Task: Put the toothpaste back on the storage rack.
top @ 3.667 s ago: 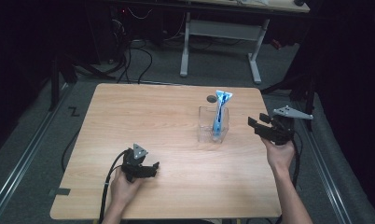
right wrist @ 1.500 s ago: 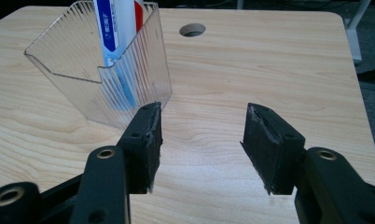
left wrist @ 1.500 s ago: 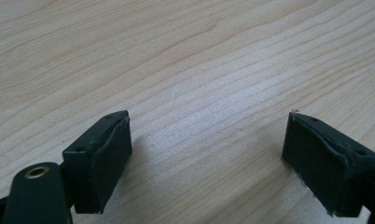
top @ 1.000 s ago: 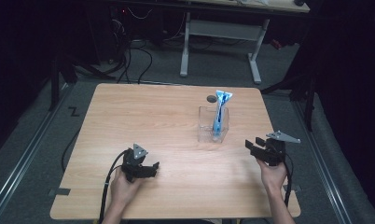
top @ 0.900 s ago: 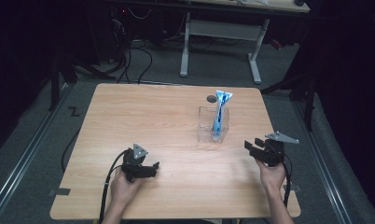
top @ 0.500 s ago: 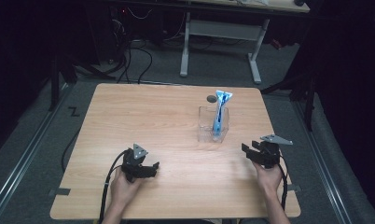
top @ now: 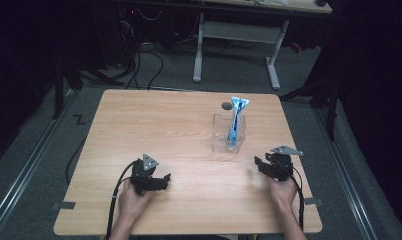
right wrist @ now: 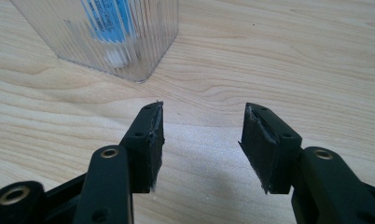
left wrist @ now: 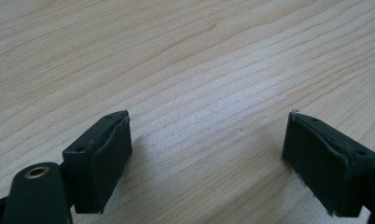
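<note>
A clear ribbed plastic container [top: 224, 136] stands right of the table's middle, with a blue and white tube [top: 235, 114] upright in it. My right gripper [top: 259, 165] is low over the wood in front of and to the right of it, jaws open and nothing between them. In the right gripper view the container [right wrist: 143, 42] with the tube [right wrist: 106, 21] is ahead and to the left of the right gripper [right wrist: 202, 137]. My left gripper [top: 164, 181] rests at the front left of the table, open; in its own view the left gripper [left wrist: 206, 140] has bare wood between its jaws.
The wooden table [top: 154, 125] has a small dark round spot [top: 226, 105] behind the container. Beyond the far edge stand a white desk frame [top: 239, 35] and cables [top: 144, 60] on the grey floor. A cable trails off the front edge from each gripper.
My right gripper has come down and toward the front, from beside the container to low over the table. The left gripper, container and tube have not moved.
</note>
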